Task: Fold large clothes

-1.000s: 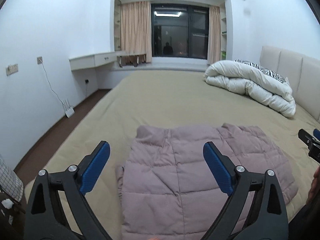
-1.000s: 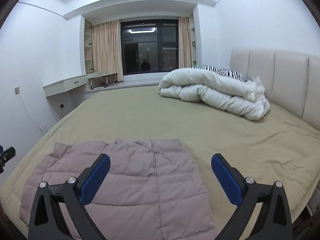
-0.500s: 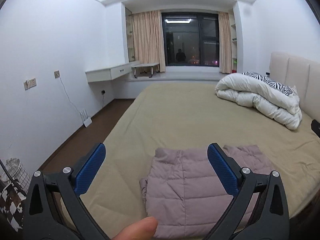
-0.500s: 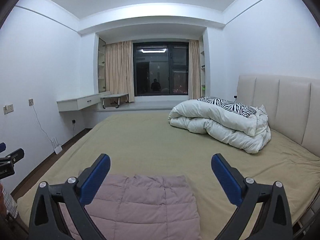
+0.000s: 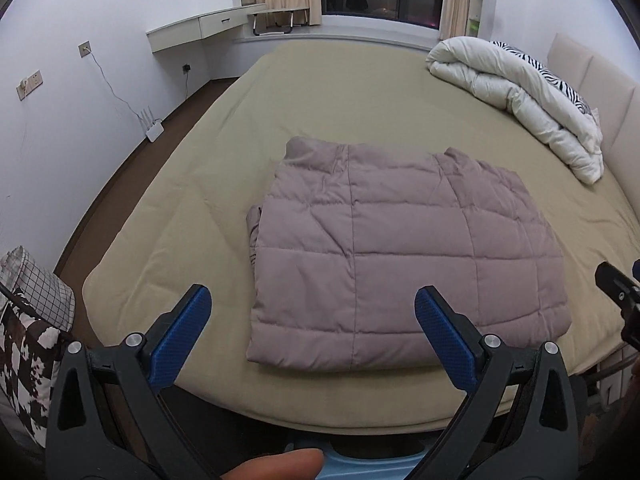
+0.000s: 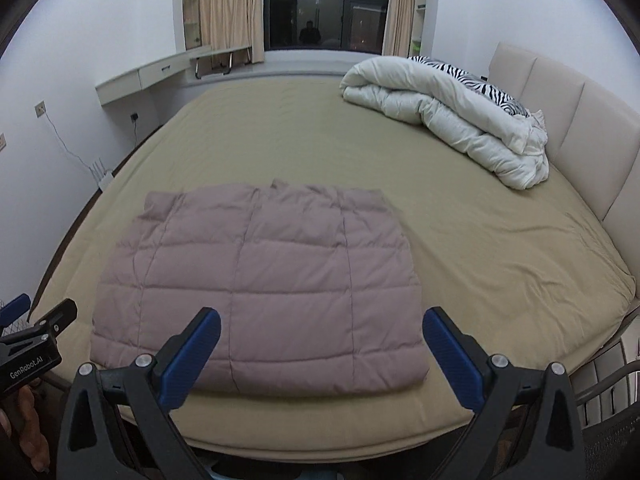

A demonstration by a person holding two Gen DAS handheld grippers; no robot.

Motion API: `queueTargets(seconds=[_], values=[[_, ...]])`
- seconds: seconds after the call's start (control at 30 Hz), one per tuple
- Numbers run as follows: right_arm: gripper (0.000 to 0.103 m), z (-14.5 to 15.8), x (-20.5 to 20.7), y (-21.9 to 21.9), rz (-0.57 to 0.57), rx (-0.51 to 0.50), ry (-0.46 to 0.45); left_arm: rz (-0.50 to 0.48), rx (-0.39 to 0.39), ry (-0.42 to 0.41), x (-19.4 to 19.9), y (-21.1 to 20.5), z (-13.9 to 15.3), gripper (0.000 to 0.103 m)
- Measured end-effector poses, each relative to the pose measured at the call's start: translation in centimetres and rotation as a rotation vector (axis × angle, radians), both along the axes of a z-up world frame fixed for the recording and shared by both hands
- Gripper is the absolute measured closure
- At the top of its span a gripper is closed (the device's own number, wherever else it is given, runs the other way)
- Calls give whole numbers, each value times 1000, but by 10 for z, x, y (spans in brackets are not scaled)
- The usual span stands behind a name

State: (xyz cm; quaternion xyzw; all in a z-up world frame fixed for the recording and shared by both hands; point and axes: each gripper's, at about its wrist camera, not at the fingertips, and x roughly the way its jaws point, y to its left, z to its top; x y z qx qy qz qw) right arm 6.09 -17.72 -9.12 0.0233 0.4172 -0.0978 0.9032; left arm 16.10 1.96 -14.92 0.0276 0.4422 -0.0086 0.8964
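Pink quilted jacket flat on bed, near foot edge, already folded into a compact rectangle; loose layer edges peeking out at its left side. Left gripper spread wide, empty, held above bed edge, clear of fabric. Right gripper likewise spread and empty, just short of near hem. Judged late in task: main folds done, either a last halving or finish. If another fold: pinch both near corners, one per gripper, catch all layers, lift and carry to far edge, lay square. Puffy fill likely to spring back; press after. White duvet well apart by headboard.
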Motion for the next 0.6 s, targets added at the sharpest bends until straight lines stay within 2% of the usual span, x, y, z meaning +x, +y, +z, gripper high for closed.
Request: queueTargets(seconds=[0.2,0.6], values=[[0,-21,-6,10,3,43,59,-3,13,38,5,-2,-27,0],[0,-13,-4,9,-2,40,31,-16,15,-1,6,-3,-11,0]])
